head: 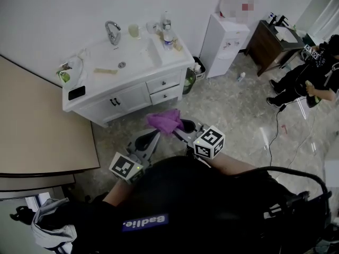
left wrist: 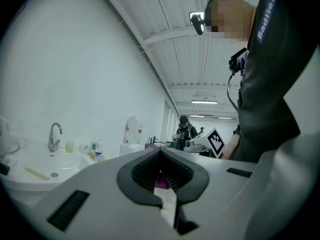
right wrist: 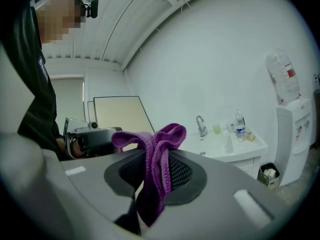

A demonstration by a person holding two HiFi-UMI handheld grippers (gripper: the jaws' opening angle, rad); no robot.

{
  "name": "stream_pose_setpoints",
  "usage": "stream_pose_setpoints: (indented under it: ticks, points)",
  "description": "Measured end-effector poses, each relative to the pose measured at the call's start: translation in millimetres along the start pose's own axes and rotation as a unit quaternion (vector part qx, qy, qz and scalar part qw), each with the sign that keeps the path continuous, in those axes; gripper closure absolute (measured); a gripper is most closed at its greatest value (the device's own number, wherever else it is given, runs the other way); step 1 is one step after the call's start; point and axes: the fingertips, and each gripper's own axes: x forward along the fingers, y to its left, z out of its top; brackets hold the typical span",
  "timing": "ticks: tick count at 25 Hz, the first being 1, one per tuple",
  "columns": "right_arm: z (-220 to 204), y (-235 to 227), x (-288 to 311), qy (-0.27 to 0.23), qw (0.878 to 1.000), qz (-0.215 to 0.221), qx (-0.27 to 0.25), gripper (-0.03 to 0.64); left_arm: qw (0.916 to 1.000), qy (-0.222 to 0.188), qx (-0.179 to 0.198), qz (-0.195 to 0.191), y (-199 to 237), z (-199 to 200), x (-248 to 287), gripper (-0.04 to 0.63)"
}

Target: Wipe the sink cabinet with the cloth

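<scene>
A purple knitted cloth hangs pinched by a bunched fold in the closed right gripper. It is held in the air near the white sink cabinet, not touching it. The left gripper, just beside the cloth, has its jaws together. The cloth looks soft, light and floppy, so gripping its bunched middle should leave loose ends for wiping.

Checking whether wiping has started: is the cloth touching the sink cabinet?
Apart. The right gripper view shows the cloth clamped in the right gripper, with the sink cabinet standing well beyond it.
</scene>
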Motion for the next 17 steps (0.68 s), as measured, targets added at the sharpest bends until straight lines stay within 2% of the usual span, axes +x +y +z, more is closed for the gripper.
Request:
stream_pose_setpoints:
  ticks: [6, 12, 17]
  points:
    - [-0.5, 0.3, -1.9, 0.007, 1.0, 0.001, -0.004, 0.54, 0.9999, -0.005, 0.011, -0.001, 2.2, -7.9, 0.6, 0.606]
    - [4.4, -3.0, -6.2, 0.009, 1.0, 0.0, -0.008, 0.54, 0.9999, -0.001, 0.01, -0.006, -2.0, 1.1, 7.3, 0.606]
    - [4.8, -5.5, -6.6, 0.009, 1.0, -0.002, -0.007, 0.54, 0.9994, -0.007, 0.032, -0.008, 3.2, -1.0, 7.5, 0.606]
